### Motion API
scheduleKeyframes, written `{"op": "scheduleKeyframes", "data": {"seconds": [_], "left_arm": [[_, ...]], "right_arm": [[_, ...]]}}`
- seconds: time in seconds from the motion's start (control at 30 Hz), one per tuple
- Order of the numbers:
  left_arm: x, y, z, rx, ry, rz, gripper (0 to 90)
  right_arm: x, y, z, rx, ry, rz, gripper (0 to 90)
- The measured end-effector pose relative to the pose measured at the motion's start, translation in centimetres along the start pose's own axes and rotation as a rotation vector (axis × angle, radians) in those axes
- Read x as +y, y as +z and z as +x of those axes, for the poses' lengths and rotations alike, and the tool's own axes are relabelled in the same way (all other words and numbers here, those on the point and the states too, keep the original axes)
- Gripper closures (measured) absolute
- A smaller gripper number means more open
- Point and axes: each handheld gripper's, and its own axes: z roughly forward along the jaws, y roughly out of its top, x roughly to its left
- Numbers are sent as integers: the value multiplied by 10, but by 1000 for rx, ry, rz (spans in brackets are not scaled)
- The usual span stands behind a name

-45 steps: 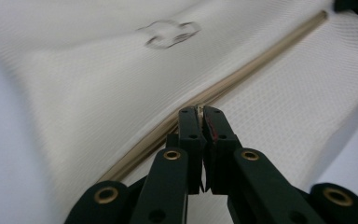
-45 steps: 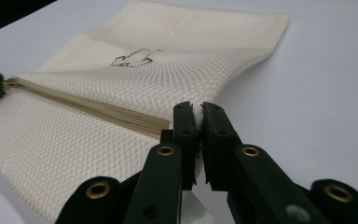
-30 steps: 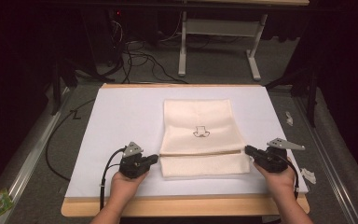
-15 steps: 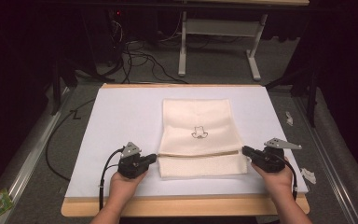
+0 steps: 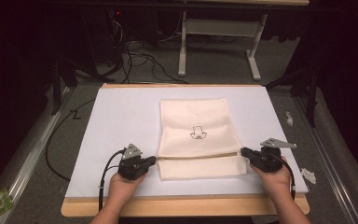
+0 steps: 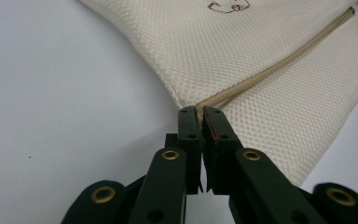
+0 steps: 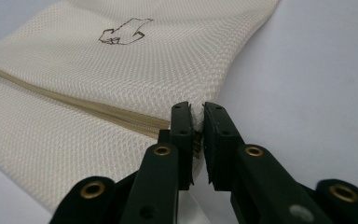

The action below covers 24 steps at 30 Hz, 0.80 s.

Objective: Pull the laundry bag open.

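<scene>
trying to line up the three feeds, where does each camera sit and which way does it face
High view: above the person's side, looking forward and down on the table; both hands, left claw, right claw.
Left gripper view: rides the left claw, looking along its jaws at the cloth's folded corner.
Right gripper view: rides the right claw, jaws at the opposite corner.
Shared: cloth, its fold line and small printed mark.

No readable text or numbers; mesh bag (image 5: 196,130) carries just a small dark outline sign (image 5: 198,134) at its centre.
</scene>
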Motion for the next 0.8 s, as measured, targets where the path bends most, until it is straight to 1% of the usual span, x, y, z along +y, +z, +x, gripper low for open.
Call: {"op": "scheduleKeyframes", "data": {"seconds": [0.03, 0.07, 0.1, 0.13, 0.17, 0.2, 0.23, 0.27, 0.3, 0.33, 0.37, 0.4, 0.43, 0.47, 0.5, 0.53, 0.57, 0.6, 0.63, 0.67, 0.7, 0.73, 0.77, 0.8], "left_arm": [[0, 0, 0, 0, 0, 0, 740], [2, -2, 1, -6, -7, -15, 740], [3, -4, 3, -12, -17, -41, 646], [6, -10, 4, 11, -19, -98, 525], [6, -10, 4, 11, -19, -98, 479], [6, -16, 9, 67, -21, -130, 437], [6, -16, 9, 67, -21, -130, 398], [5, -17, 11, 86, -22, -130, 365], [4, -19, 16, 108, -26, -128, 365], [3, -20, 23, 141, -34, -116, 339], [0, -23, 35, 175, -62, -95, 296], [0, -23, 35, 175, -62, -95, 279], [-4, -29, 51, 243, -96, -85, 270], [-4, -29, 51, 243, -96, -85, 267], [-7, -33, 59, 269, -125, -90, 267], [-11, -40, 71, 301, -185, -107, 265], [-11, -40, 71, 301, -185, -107, 265], [-13, -43, 75, 303, -195, -114, 265], [-13, -45, 76, 304, -195, -117, 270], [-13, -45, 76, 306, -186, -118, 268], [-13, -45, 75, 308, -173, -116, 268], [-11, -43, 72, 306, -151, -106, 258], [-11, -43, 72, 306, -151, -106, 252], [-10, -39, 68, 311, -123, -90, 243]], "right_arm": [[0, 0, 0, 0, 0, 0, 797], [0, 0, -1, -5, -2, -4, 744], [-1, -1, -2, -8, 9, -9, 674], [-2, -3, -5, -11, 22, -23, 599], [-2, -3, -5, -11, 22, -23, 599], [-2, -6, -10, -25, 42, -39, 513], [-2, -6, -10, -25, 42, -39, 513], [-2, -8, -16, -47, 54, -47, 420], [-2, -8, -16, -47, 54, -47, 420], [-3, -9, -18, -69, 58, -51, 376], [-4, -12, -26, -119, 45, -59, 293], [-4, -12, -26, -119, 45, -59, 293], [-6, -15, -37, -171, 51, -51, 227], [-6, -15, -37, -171, 51, -51, 227], [-7, -17, -43, -189, 67, -52, 218], [-10, -21, -56, -229, 100, -66, 203], [-10, -21, -56, -229, 100, -66, 203], [-11, -22, -60, -239, 110, -68, 203], [-12, -24, -64, -246, 135, -70, 207], [-13, -25, -67, -249, 155, -73, 210], [-13, -27, -69, -255, 164, -76, 210], [-12, -27, -68, -263, 151, -89, 209], [-12, -27, -68, -263, 151, -89, 209], [-9, -27, -65, -264, 135, -98, 194]]}}
